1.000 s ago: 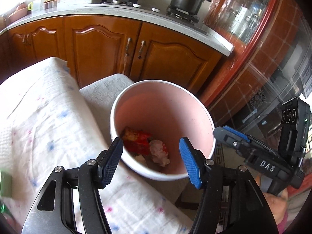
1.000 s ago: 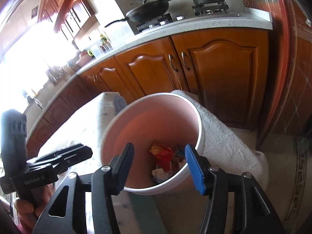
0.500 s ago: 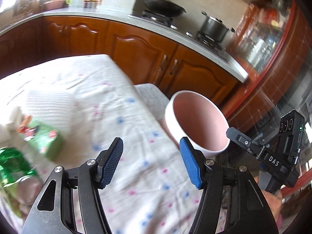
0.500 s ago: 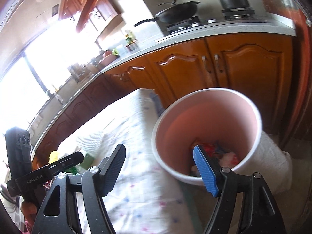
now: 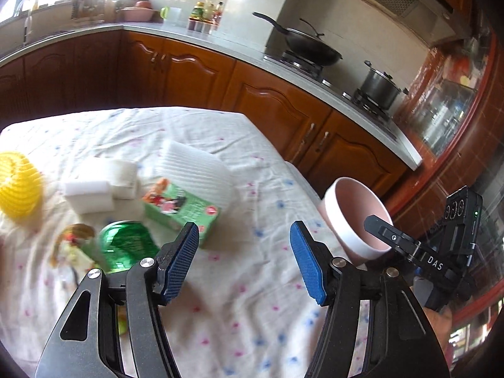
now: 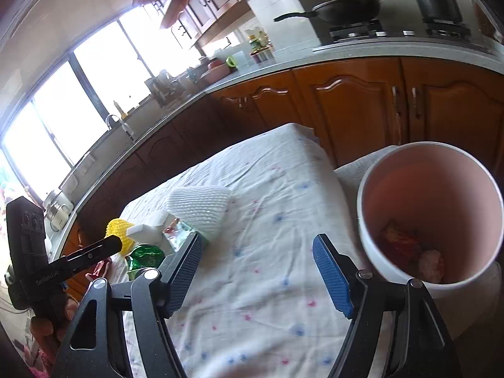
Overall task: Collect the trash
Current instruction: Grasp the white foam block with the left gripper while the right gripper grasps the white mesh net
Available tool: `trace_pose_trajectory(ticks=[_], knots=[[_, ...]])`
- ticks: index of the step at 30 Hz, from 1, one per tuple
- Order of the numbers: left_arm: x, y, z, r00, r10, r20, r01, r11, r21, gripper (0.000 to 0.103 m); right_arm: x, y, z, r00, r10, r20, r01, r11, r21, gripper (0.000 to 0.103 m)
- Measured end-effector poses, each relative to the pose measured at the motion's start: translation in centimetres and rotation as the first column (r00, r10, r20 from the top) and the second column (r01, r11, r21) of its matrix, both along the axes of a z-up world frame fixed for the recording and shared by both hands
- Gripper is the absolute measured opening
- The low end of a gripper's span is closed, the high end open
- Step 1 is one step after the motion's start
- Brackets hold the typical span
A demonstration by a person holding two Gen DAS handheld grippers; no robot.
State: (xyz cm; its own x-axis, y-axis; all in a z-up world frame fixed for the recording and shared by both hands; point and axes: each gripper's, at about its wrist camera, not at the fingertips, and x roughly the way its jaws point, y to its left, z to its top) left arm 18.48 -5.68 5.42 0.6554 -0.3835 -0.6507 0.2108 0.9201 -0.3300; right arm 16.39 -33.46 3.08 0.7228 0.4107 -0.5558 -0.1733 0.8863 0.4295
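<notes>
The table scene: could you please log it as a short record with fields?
surface: table under a white dotted cloth
bin: pink bin off the table's end, red wrapper and crumpled paper inside
still on table: green box, green wrapper, white foam, yellow net
left gripper: open, empty
right gripper: open, empty

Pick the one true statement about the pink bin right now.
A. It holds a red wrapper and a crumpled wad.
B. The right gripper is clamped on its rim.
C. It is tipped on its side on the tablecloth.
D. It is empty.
A: the right wrist view looks into the upright pink bin, where a red wrapper and a crumpled wad lie at the bottom, while the right gripper is open over the tablecloth.
</notes>
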Motion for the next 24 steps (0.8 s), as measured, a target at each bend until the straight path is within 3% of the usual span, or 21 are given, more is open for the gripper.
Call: trace_pose_trajectory(ticks=[14,24], knots=[[-0.1,9.2,-0.2,0.986,0.166,0.011,-0.166,0.986,0.019,0.065,3.6,7.5,0.1,0.99,0.141,-0.016,-0.142,0.989,-0.03,0.074],[2.3,12.2,-2.2,0.98,0.2,-0.023,-0.199,0.979,0.054,0.071,7.9,10.9,-1.3,0.976,0.203,-0.079,-0.205,0.979,-0.012,0.076]])
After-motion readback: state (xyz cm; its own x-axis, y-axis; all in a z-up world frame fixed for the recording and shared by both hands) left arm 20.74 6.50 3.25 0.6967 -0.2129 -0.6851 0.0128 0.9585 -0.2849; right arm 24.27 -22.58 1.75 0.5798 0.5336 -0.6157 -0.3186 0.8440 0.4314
